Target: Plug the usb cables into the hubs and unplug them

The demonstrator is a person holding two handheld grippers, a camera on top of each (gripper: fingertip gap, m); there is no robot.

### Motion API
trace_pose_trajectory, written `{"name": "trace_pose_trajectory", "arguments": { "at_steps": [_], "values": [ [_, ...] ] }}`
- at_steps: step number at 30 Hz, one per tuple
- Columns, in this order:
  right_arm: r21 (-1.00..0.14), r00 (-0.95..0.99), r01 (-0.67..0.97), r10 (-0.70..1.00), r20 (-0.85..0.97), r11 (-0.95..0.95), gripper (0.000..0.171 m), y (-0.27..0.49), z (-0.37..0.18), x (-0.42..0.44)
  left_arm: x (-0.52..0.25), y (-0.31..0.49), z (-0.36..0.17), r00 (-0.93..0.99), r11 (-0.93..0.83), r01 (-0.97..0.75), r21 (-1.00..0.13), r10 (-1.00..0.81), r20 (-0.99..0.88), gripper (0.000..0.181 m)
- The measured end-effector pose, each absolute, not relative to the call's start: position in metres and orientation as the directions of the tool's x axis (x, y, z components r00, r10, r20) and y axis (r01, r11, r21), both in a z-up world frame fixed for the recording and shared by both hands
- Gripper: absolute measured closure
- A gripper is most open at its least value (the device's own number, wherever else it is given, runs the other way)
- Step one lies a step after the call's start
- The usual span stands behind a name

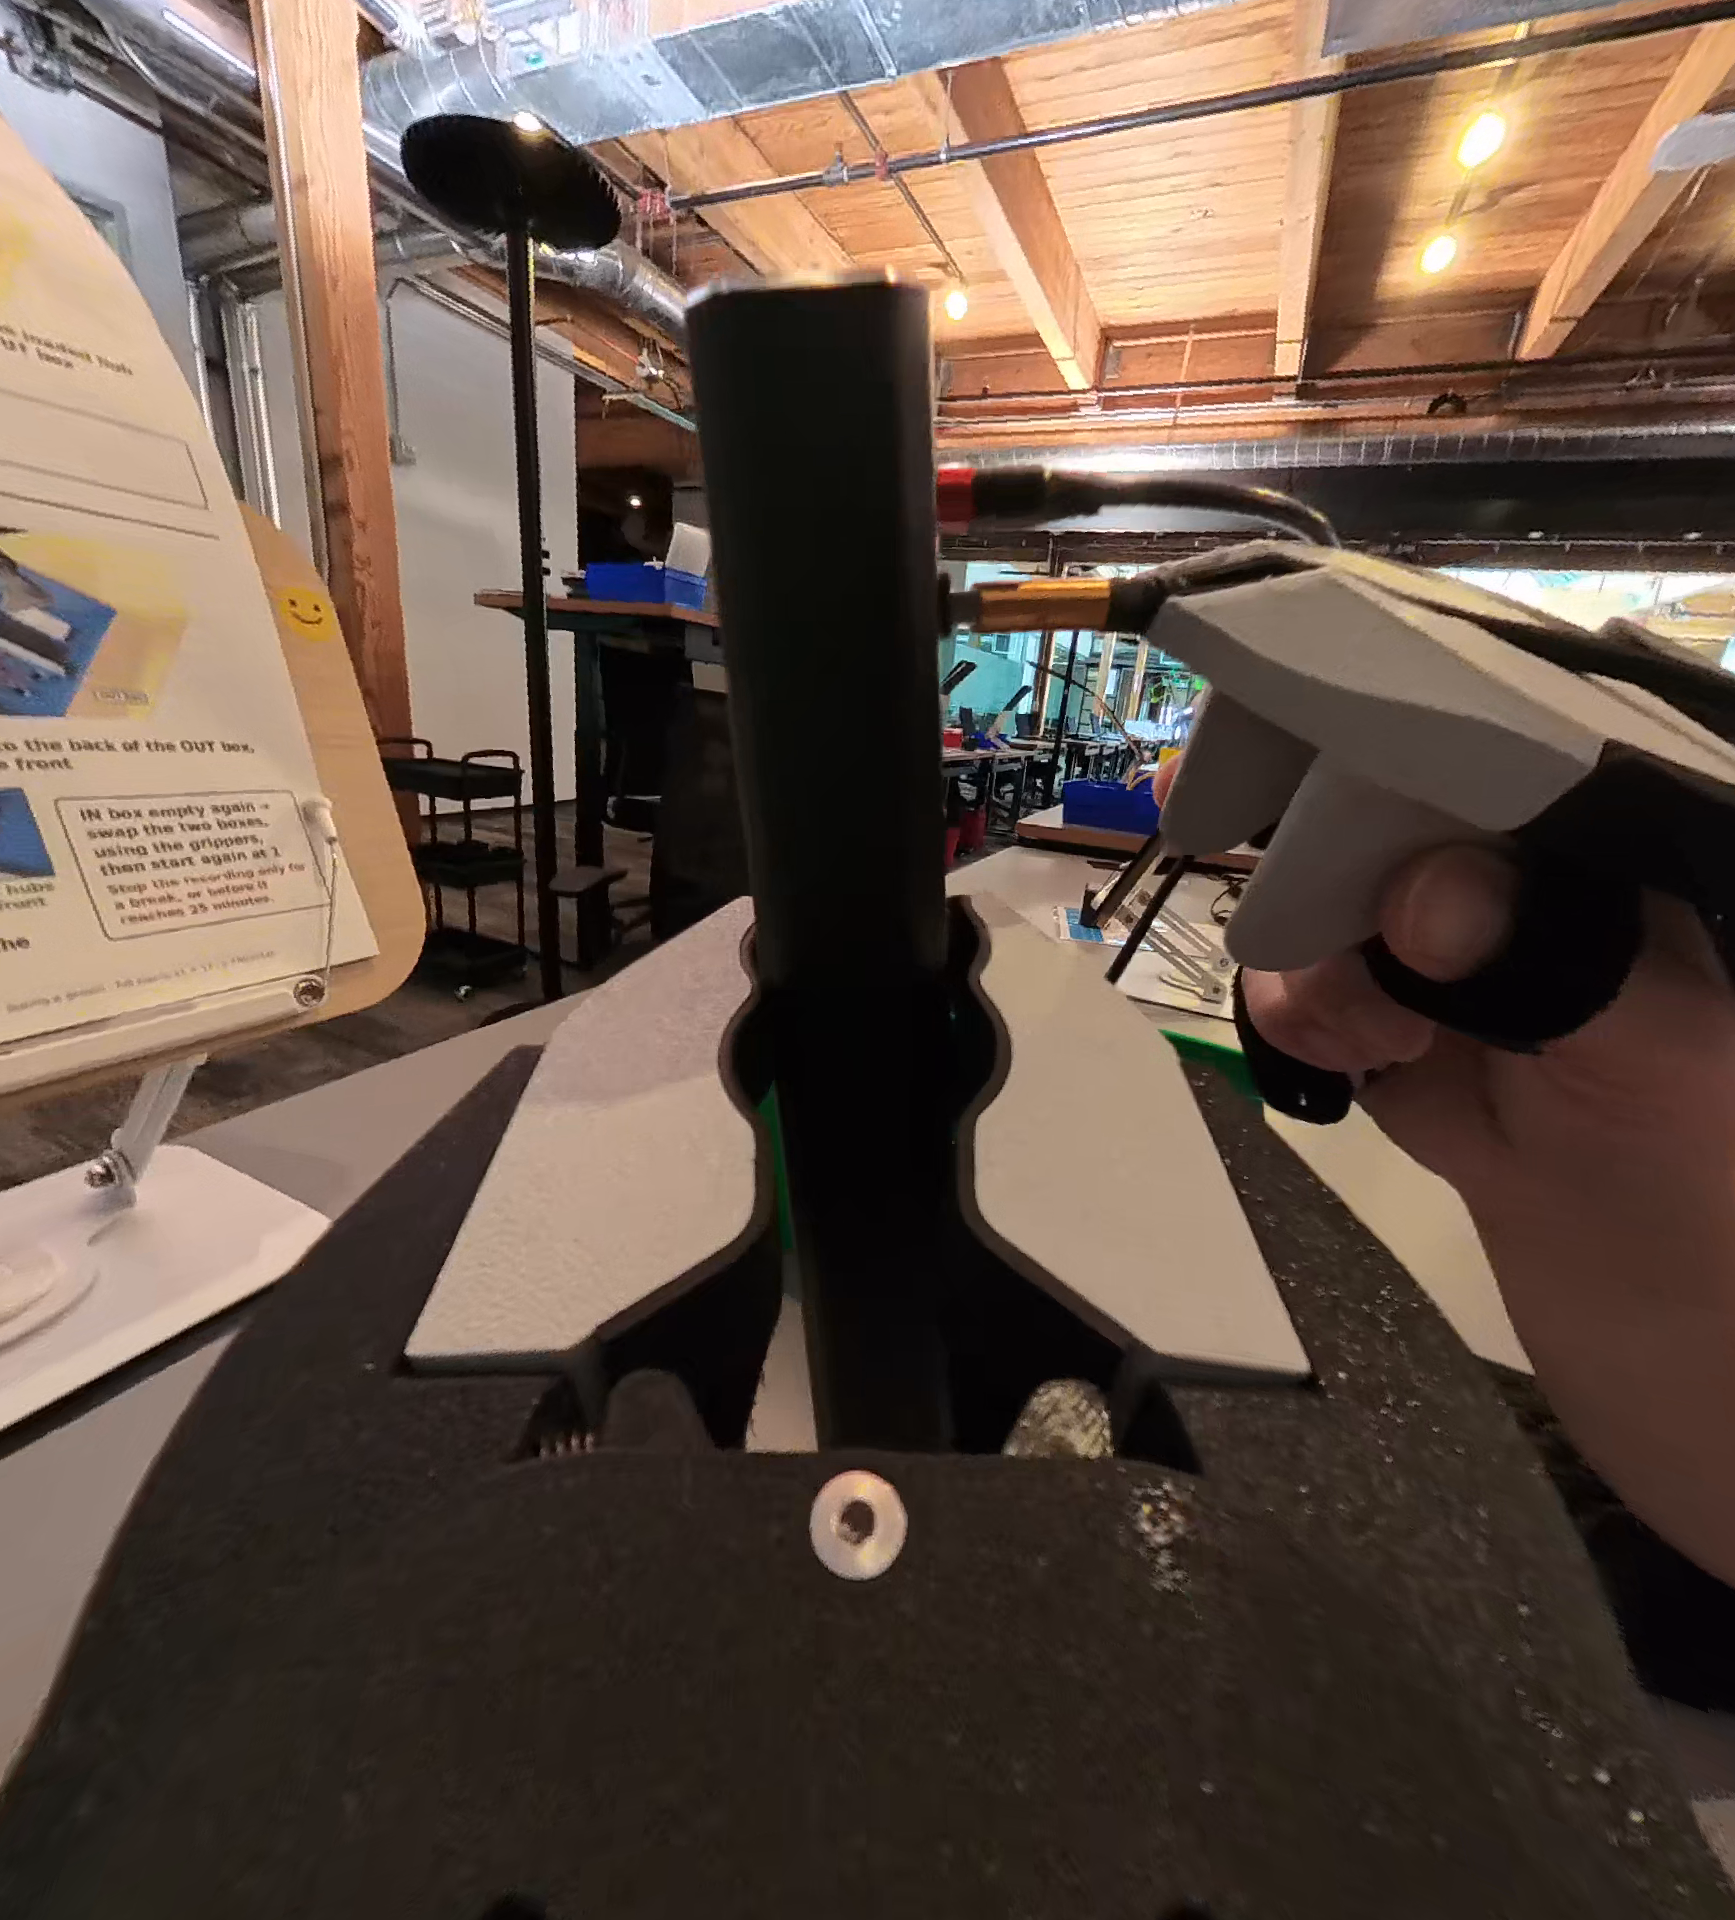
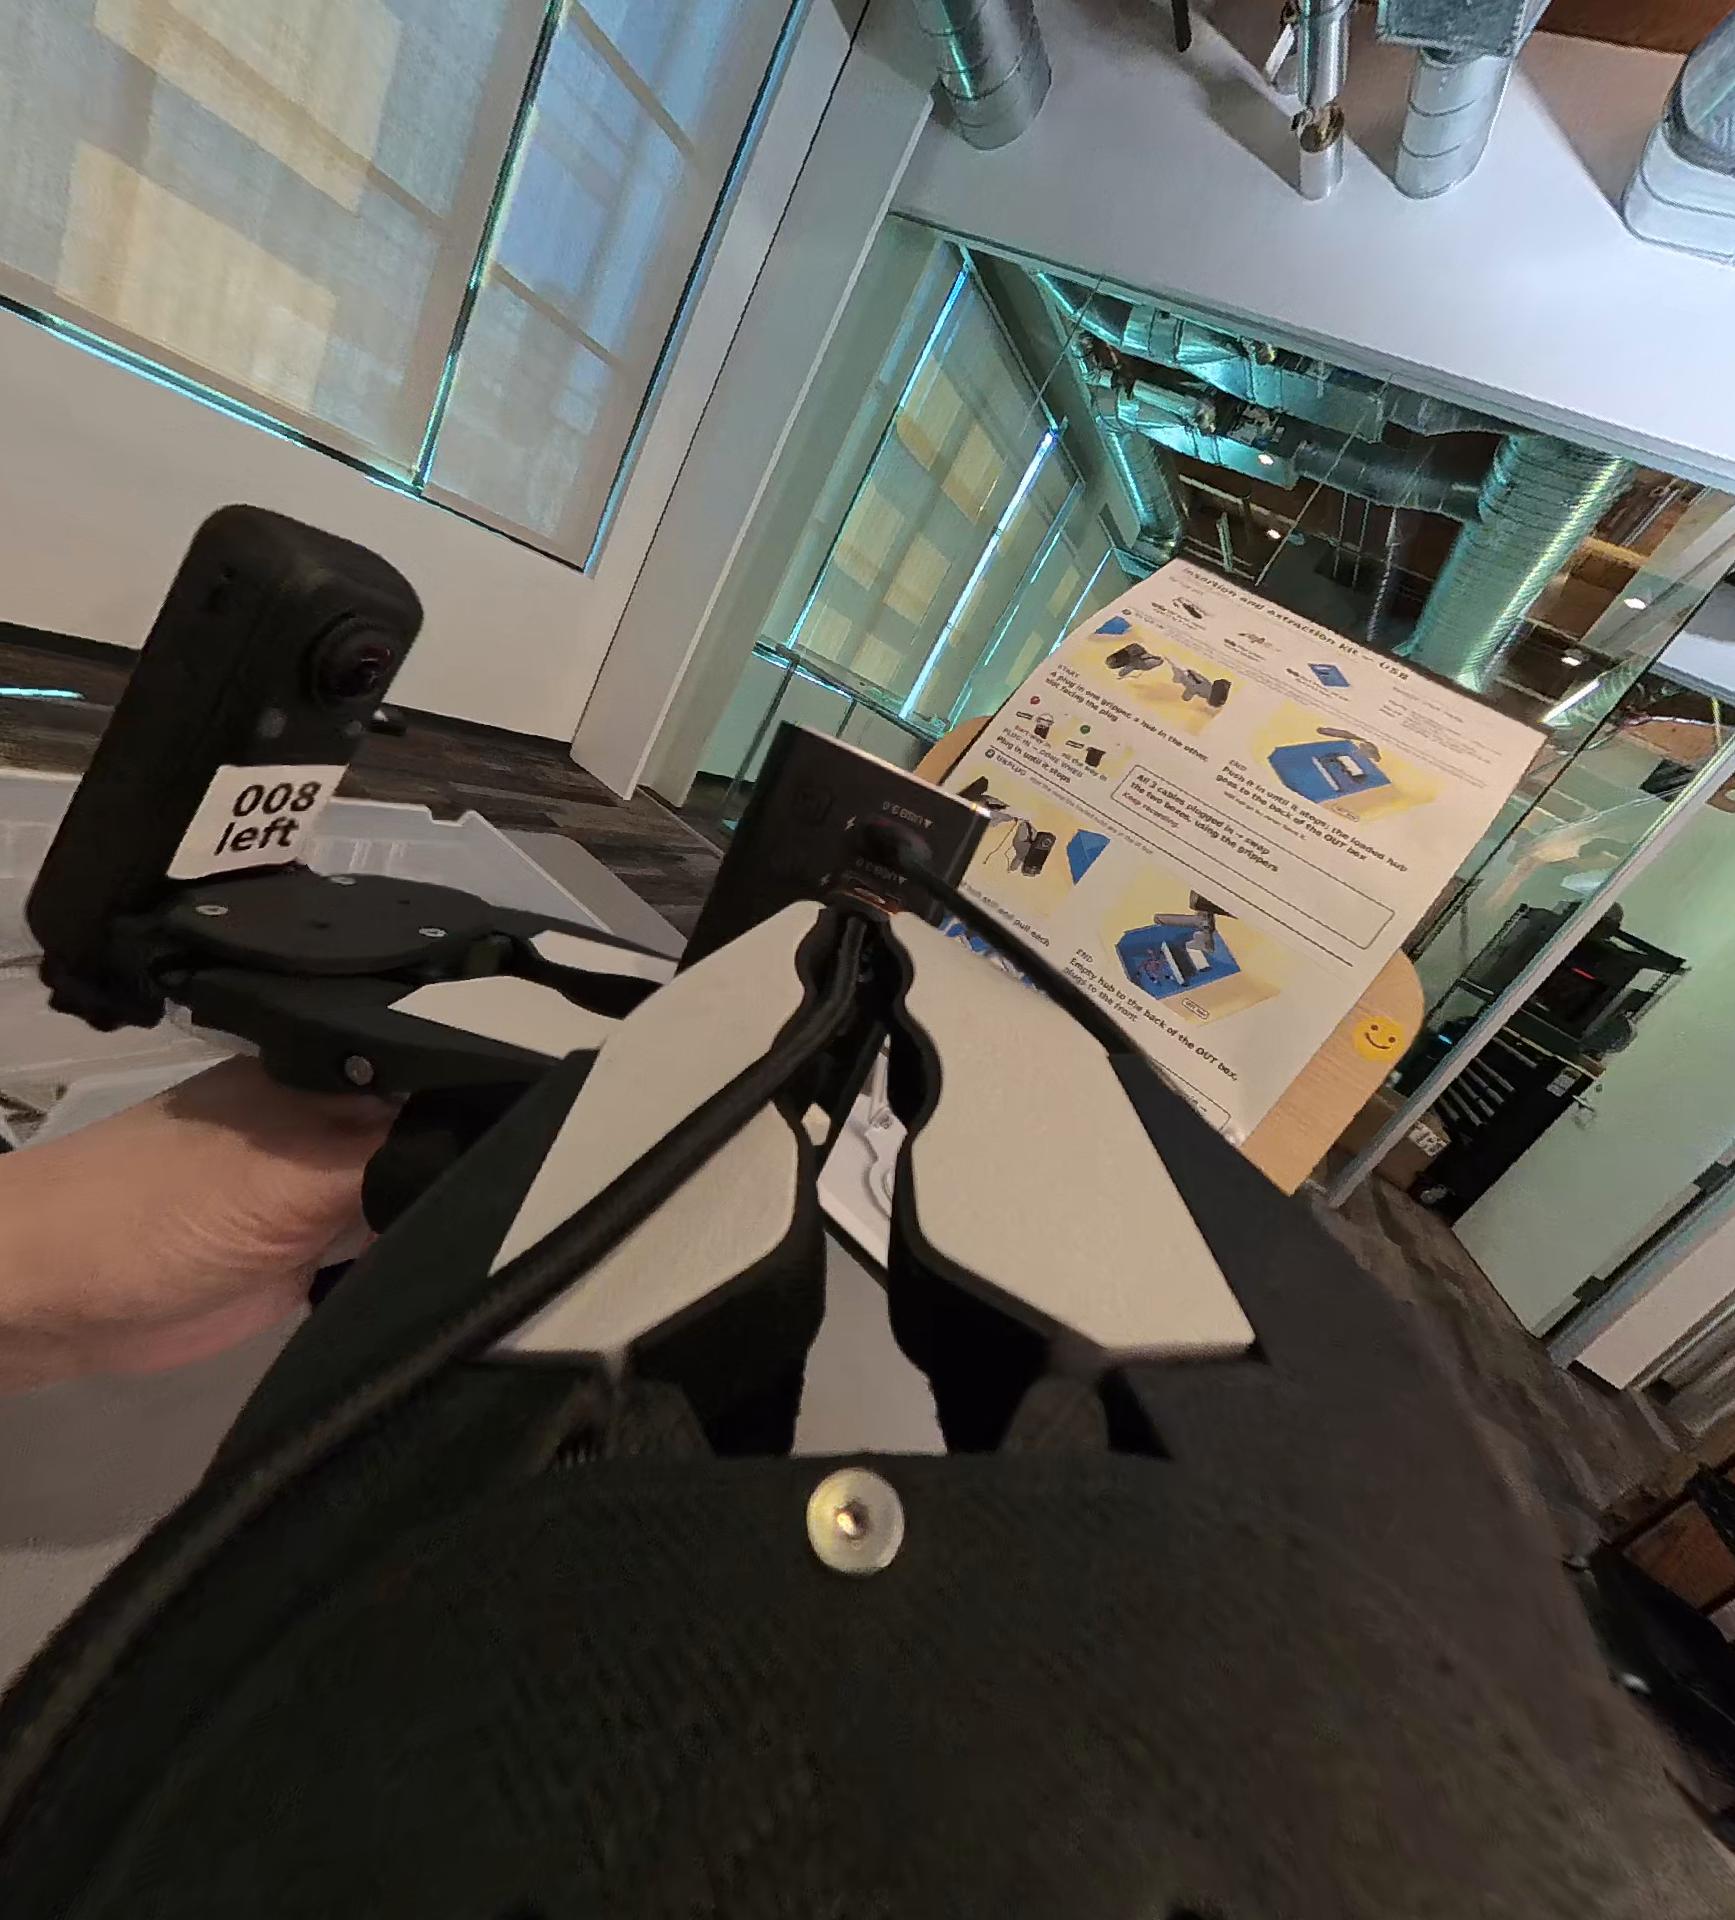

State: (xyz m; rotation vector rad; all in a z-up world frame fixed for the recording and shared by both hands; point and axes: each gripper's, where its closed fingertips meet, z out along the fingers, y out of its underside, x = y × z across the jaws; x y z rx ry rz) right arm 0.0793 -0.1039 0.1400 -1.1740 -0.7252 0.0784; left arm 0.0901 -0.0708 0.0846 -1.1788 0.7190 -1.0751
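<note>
My left gripper (image 1: 858, 925) is shut on a dark USB hub (image 1: 811, 623) and holds it upright above the table. A red plug (image 1: 956, 499) with a black cable sits in the hub's right side. Just below it, my right gripper (image 1: 1143, 618) is shut on an orange plug (image 1: 1034, 606) whose metal tip is at the hub's side; how deep it sits I cannot tell. In the right wrist view my right gripper (image 2: 858, 925) pinches that plug (image 2: 868, 902) against the hub (image 2: 821, 810), and its cable (image 2: 686, 1122) trails back over the left finger.
An instruction board on a white stand (image 1: 115, 623) stands at the left, and it shows behind the hub in the right wrist view (image 2: 1258, 831). A black floor lamp pole (image 1: 530, 623) rises behind. A white table (image 1: 63, 1403) lies below. The left gripper's camera (image 2: 250, 707) is close by. The tips of one gripper are about 6 cm away from the tips of the other.
</note>
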Motion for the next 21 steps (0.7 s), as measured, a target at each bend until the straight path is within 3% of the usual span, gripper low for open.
{"name": "trace_pose_trajectory", "arguments": {
  "at_steps": [8,21],
  "values": [
    [-0.856,0.766,0.268,0.441,0.468,0.442,0.163,-0.118,0.147,0.071,0.083,-0.084,0.102,0.326,0.078,0.364,-0.928,-0.944,0.049,0.151],
    [-0.879,0.752,0.227,0.498,0.432,0.420,0.164,-0.128,0.154,0.072,0.074,-0.083,0.106,0.505,0.367,0.143,-0.919,-0.826,-0.252,0.149]
  ]
}}
